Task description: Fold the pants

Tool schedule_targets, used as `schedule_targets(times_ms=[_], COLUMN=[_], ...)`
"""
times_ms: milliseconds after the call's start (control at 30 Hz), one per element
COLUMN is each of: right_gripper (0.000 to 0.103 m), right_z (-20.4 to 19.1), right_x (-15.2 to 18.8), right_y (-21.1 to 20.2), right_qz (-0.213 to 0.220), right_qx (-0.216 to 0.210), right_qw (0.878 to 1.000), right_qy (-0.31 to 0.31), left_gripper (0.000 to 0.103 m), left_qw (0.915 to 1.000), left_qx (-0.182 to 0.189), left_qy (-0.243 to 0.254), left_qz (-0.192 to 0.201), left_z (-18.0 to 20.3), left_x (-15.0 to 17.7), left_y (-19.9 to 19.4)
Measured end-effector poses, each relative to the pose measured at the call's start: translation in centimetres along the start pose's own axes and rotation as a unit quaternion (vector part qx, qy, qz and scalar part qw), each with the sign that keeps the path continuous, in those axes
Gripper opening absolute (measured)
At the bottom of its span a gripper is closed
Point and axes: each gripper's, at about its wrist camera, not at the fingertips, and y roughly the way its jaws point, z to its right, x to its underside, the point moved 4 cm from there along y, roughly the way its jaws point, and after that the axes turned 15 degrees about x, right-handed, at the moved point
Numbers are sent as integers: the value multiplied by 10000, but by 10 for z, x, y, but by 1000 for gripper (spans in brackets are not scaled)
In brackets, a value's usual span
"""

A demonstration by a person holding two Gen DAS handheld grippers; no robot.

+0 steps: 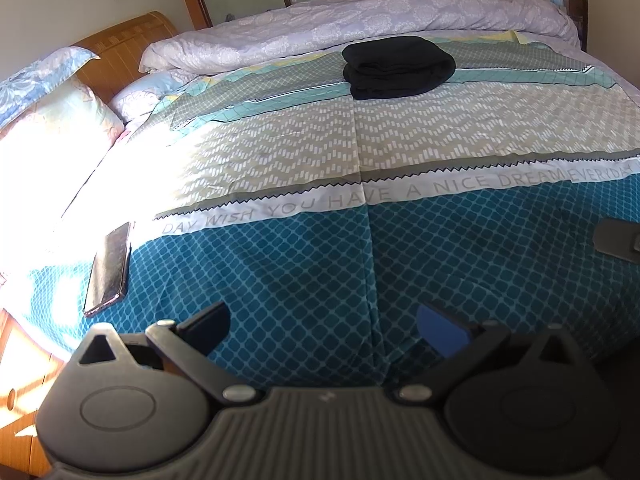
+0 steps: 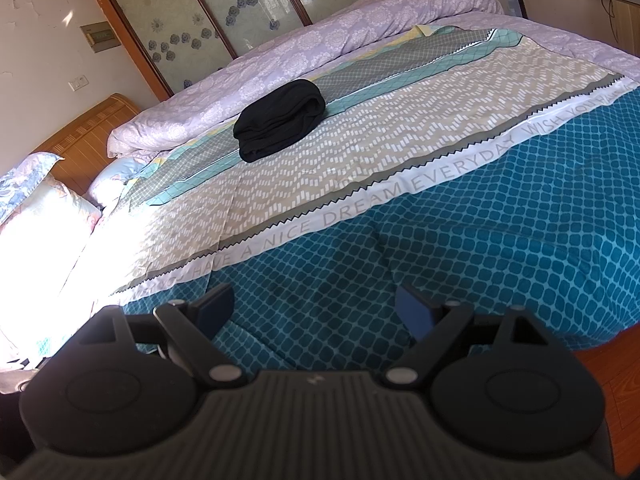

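The black pants lie folded in a compact stack far back on the patterned bedspread; they also show in the right wrist view. My left gripper is open and empty, above the teal near edge of the bed, far from the pants. My right gripper is open and empty, also over the teal near edge. Part of the right gripper shows at the right edge of the left wrist view.
A phone lies on the bed's near left. A rolled lilac duvet lies behind the pants. Pillows and a wooden headboard are at the left. Wooden floor lies right of the bed.
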Motion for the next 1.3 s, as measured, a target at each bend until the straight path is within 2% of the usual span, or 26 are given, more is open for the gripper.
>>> schedule_targets(times_ms=[867,1300], right_gripper=[90,90], right_z=[-3,-3], right_x=[1,1], right_y=[-1,0], right_qz=[4,7], right_qx=[2,2], right_qw=[10000,10000], right_qy=[1,3], left_gripper=[103,103], left_qw=[9997,9999], left_qx=[203,17], left_qy=[-134,-115], left_qz=[61,54], left_z=[-3,-4], left_x=[-1,-2], left_y=[-3,-2])
